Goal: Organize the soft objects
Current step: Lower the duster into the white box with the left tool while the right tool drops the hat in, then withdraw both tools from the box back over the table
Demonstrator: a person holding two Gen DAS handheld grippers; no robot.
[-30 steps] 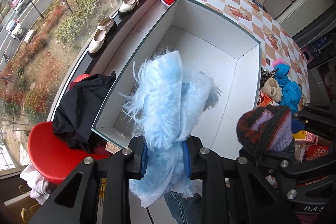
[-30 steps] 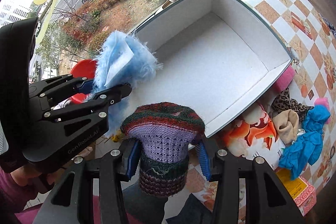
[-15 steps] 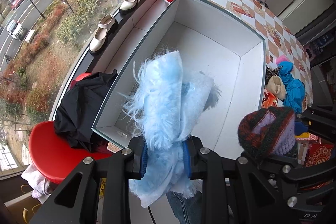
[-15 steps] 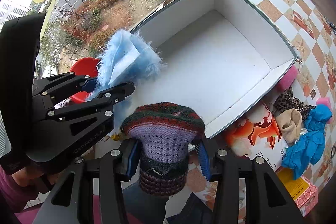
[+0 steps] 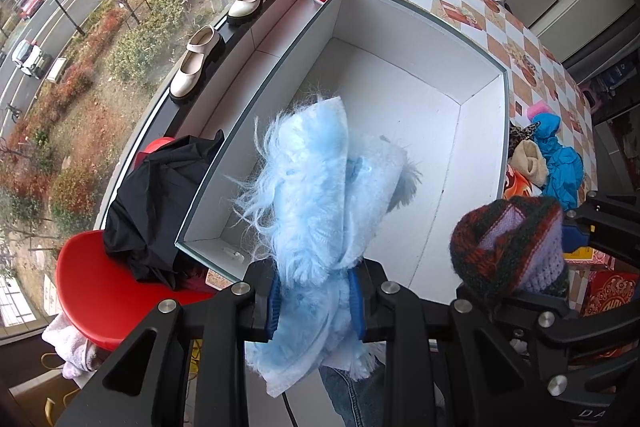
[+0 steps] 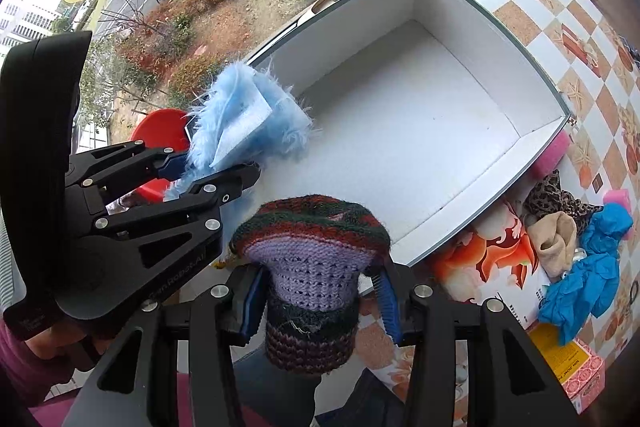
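**Two tongs loaded, one box waiting**

Right now your left tongs are clamped tight on one fluffy blue cloth, whose tuft stands up above the fingers over the near end of the box. Your right tongs are pinched around one knitted hat, striped purple, red and green, held just beside the left pair at the box's near edge. Both point forward, side by side. Beyond them sits one white box on the checkered table. Beside its right wall lies a small pile: one blue cloth, one beige piece, one leopard-print piece. Two shoes stand on the windowsill.
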